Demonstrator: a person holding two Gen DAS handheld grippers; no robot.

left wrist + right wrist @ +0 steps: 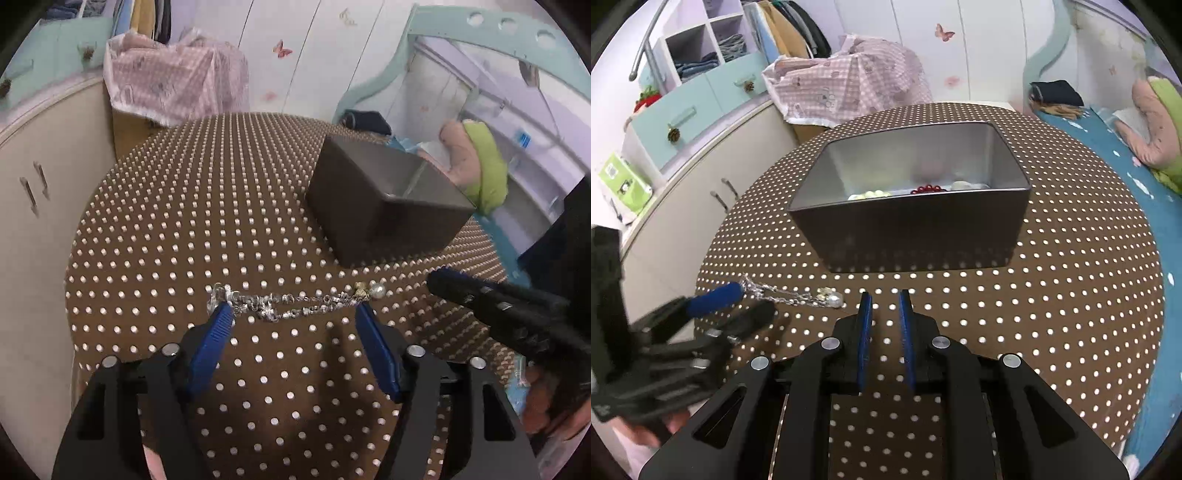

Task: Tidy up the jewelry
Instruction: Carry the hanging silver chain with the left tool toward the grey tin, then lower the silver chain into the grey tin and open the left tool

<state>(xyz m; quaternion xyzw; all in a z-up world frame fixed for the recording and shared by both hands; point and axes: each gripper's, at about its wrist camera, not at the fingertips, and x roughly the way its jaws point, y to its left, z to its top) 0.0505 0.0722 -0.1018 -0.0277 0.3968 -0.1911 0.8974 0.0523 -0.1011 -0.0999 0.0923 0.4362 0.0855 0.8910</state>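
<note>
A silver chain necklace (288,303) with a pearl (377,290) lies stretched on the brown dotted round table (221,229). My left gripper (293,312) is open, its blue fingertips straddling the chain's two ends just above the table. The necklace also shows in the right wrist view (790,294), with the left gripper (735,302) over it. My right gripper (885,295) is nearly closed with a narrow gap and empty, in front of the dark metal box (912,229). The box holds red beads (925,189) and pale beads (870,194).
The metal box (384,206) stands at the table's far right in the left wrist view. A pink checked cloth (849,77) covers something behind the table. Cupboards (687,206) stand to the left, a bed with blue cover (1137,155) to the right.
</note>
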